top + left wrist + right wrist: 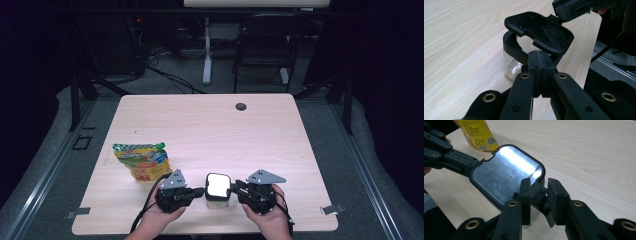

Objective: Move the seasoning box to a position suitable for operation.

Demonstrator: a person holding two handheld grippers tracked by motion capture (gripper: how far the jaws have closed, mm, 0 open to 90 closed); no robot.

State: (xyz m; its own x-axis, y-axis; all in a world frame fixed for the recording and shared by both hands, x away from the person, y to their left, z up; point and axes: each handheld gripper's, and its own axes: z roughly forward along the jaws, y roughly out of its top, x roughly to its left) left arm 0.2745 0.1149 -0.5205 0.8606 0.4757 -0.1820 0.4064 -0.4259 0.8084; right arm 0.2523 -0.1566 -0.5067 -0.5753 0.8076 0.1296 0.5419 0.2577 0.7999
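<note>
High view puts a small clear container (218, 201) with a black hinged lid (218, 185) near the worktop (210, 130) front edge, between both grippers. Left gripper (539, 67) clenched, jaws pressed together against the black rim. Right gripper (539, 195) released, jaws straddling the lid's latch tab (538, 194) without pinching. Likely light, rigid, slick plastic; best gripped at rim and tab, gently, since tipping seems easy.

Overhead plus two close tool-mounted views

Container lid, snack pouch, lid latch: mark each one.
Container lid (506, 173): right gripper view, middle of its shiny top.
Snack pouch (142, 161): high view, middle of its printed face.
Lid latch (538, 194): right gripper view, ribbed tab.
</note>
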